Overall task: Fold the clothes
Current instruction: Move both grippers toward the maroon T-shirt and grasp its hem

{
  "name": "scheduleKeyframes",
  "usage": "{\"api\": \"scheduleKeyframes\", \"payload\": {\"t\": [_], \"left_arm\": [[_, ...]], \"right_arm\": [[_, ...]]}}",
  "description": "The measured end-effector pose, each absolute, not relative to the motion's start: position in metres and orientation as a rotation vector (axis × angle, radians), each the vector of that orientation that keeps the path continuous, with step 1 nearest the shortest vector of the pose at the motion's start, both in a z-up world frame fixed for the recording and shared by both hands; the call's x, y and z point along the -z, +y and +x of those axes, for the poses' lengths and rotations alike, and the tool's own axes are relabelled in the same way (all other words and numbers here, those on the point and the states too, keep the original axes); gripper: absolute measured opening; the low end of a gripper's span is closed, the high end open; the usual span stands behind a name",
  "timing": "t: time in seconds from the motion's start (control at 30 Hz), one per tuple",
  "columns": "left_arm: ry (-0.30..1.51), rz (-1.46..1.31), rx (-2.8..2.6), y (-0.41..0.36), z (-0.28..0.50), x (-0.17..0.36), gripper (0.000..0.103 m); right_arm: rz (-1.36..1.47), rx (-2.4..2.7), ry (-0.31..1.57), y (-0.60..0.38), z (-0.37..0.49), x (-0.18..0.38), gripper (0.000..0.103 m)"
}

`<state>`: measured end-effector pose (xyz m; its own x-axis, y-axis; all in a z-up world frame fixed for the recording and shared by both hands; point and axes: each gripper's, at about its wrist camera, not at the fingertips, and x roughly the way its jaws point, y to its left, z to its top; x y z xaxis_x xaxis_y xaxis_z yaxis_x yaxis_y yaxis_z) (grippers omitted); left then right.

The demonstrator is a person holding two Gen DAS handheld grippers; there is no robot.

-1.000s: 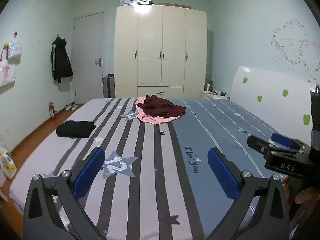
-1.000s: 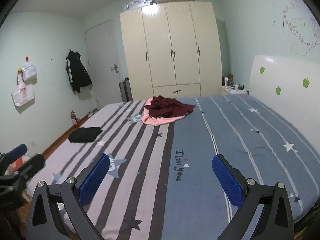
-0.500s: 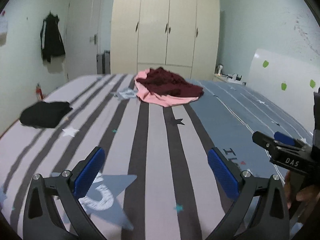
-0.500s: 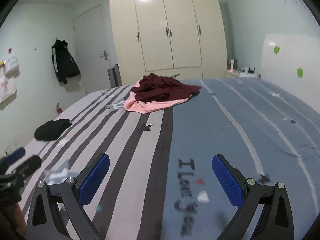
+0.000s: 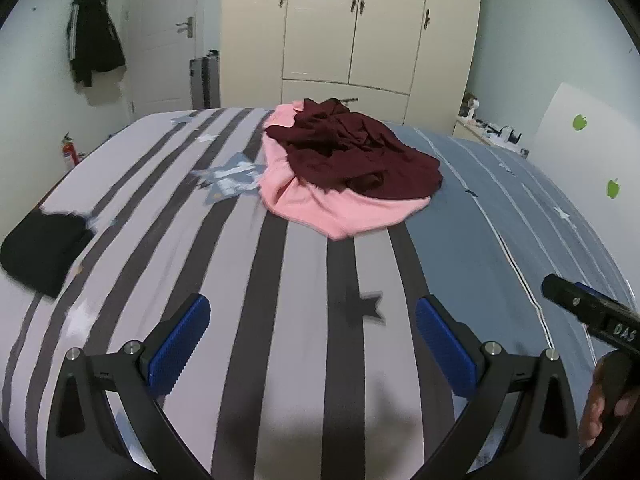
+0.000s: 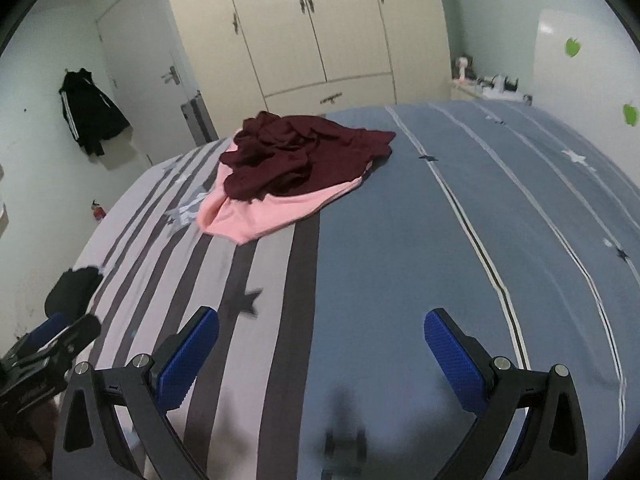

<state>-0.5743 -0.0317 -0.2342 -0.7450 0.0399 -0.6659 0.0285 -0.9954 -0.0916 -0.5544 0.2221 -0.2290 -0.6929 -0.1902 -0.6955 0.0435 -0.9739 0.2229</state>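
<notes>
A crumpled dark red garment (image 5: 352, 152) (image 6: 296, 156) lies heaped on a pink garment (image 5: 344, 212) (image 6: 272, 212) in the middle of the striped bed. A folded black garment (image 5: 40, 248) (image 6: 72, 292) rests near the bed's left edge. My left gripper (image 5: 312, 340) hovers open over the grey stripes, well short of the heap, nothing between its blue pads. My right gripper (image 6: 320, 348) is open too, over the blue part of the cover, and it also shows at the right edge of the left wrist view as the right gripper (image 5: 584, 312).
The bed cover (image 5: 500, 216) is striped grey on the left, blue on the right. A cream wardrobe (image 5: 352, 28) and a door (image 5: 164, 32) stand beyond the bed. A black jacket (image 5: 94, 40) hangs on the left wall. A white headboard (image 5: 592, 136) is at right.
Both grippers have moved forward and lower over the bed toward the heap of clothes, which now looks much larger. Both stay open and hold nothing.
</notes>
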Motion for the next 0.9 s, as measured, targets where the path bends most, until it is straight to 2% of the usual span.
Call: {"api": "scheduleKeyframes", "payload": {"t": [0.17,0.27,0.3,0.37,0.5,0.67,0.7,0.77,0.8,0.83,0.9], "left_arm": [[-0.118,-1.119,-2.864,-0.029,-0.687,0.272,0.100],[-0.071,-1.151,-2.845,-0.029,-0.748,0.301,0.093],[-0.060,-1.169,-2.833,-0.030,-0.762,0.309,0.088],[-0.015,-1.192,-2.814,-0.030,-0.794,0.322,0.086],[0.017,-1.206,-2.825,-0.034,-0.829,0.333,0.085],[0.083,-1.254,-2.801,-0.035,-0.866,0.344,0.084],[0.094,-1.272,-2.783,-0.035,-0.871,0.347,0.071],[0.063,-1.282,-2.729,-0.037,-0.878,0.352,0.056],[0.038,-1.278,-2.712,-0.038,-0.879,0.352,0.043],[0.013,-1.274,-2.695,-0.039,-0.879,0.351,0.037],[-0.008,-1.267,-2.678,-0.042,-0.878,0.346,0.016]], "right_arm": [[1.172,2.785,-0.258,0.218,-0.654,0.255,0.102],[1.215,2.791,-0.220,0.208,-0.713,0.281,0.102],[1.228,2.784,-0.231,0.205,-0.731,0.290,0.102],[1.268,2.767,-0.261,0.202,-0.765,0.307,0.102],[1.307,2.758,-0.255,0.194,-0.808,0.330,0.102],[1.294,2.739,-0.094,0.172,-0.846,0.346,0.102],[1.302,2.741,-0.098,0.171,-0.854,0.350,0.102],[1.335,2.737,-0.118,0.172,-0.869,0.357,0.102],[1.361,2.730,-0.131,0.172,-0.876,0.361,0.102],[1.377,2.722,-0.144,0.173,-0.881,0.364,0.102],[1.416,2.708,-0.170,0.174,-0.889,0.370,0.102]]}}
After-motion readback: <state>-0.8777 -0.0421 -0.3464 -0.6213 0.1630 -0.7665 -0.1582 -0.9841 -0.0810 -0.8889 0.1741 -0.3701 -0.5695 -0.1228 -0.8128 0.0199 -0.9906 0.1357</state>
